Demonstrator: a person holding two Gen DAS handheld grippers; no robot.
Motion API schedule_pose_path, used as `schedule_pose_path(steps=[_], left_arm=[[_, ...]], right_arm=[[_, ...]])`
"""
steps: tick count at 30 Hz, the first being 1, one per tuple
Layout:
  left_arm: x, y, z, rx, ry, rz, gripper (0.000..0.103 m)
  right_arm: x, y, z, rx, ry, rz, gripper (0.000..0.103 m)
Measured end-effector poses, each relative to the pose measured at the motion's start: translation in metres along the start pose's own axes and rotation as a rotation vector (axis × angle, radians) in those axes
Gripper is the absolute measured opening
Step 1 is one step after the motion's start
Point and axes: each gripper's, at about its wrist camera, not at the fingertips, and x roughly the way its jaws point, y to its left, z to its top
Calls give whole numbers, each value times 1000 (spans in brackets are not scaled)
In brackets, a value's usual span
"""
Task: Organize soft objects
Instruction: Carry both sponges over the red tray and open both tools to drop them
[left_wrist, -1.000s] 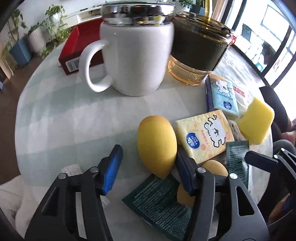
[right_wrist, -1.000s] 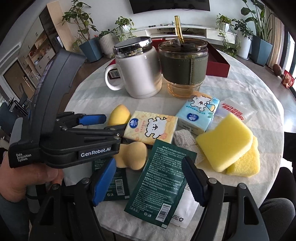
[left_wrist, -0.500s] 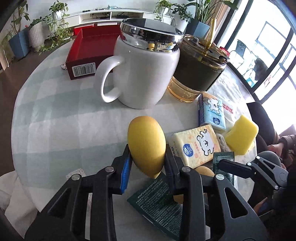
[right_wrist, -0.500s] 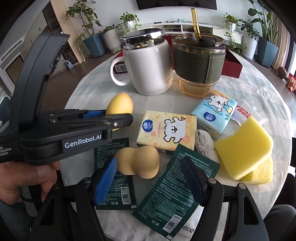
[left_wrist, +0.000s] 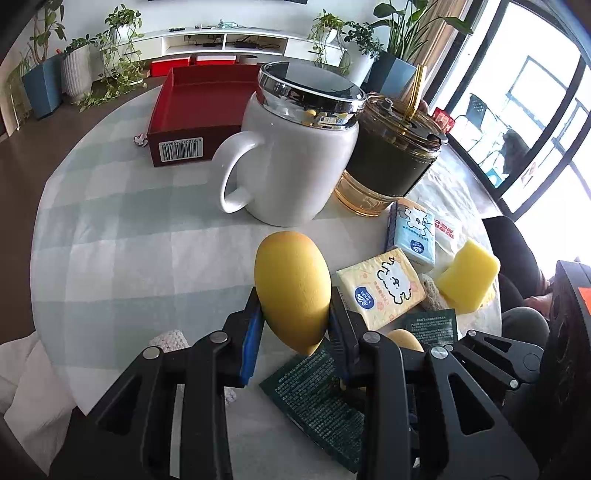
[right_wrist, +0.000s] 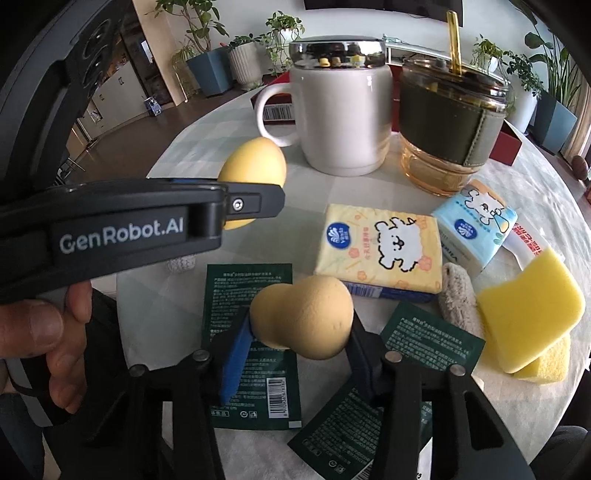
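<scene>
A yellow egg-shaped sponge (left_wrist: 291, 284) is held clear of the checked tablecloth, with my left gripper (left_wrist: 293, 314) shut on its lower half. The same egg sponge (right_wrist: 255, 162) shows in the right wrist view behind the left gripper (right_wrist: 258, 201). A tan gourd-shaped sponge (right_wrist: 306, 314) sits between the blue pads of my right gripper (right_wrist: 299, 339). Its jaws are closing and both pads touch the sponge's sides. The sponge rests over dark green sachets (right_wrist: 255, 391).
A white lidded mug (left_wrist: 295, 166) and a glass cup with a green sleeve (left_wrist: 391, 158) stand mid-table, with an open red box (left_wrist: 199, 107) behind. Yellow (right_wrist: 380, 247) and blue (right_wrist: 476, 221) tissue packs, a knit pad (right_wrist: 458, 299) and yellow block sponges (right_wrist: 528, 314) lie right.
My left gripper closed on the egg sponge and raised it off the cloth. My right gripper moved in over the tan sponge and its jaws narrowed onto it.
</scene>
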Motion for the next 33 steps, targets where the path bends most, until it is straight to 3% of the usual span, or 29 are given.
schedule_pose_path(steps=[14,21,25,33], left_arm=[[-45,-10,22,23,-82,-30,30],[-59,8,55,28,-130,26,30],[-62,35,93,15,-158,91,30],[-25,78,156,12,-123,209,30]], right_arm=[[-91,-25,10,57,-190,43,48],[-120,-67,43,79,-249,-9,48],[-129,-109,72,109,-266,-46,48],[-115,-174,143,132,-244,-145,48]])
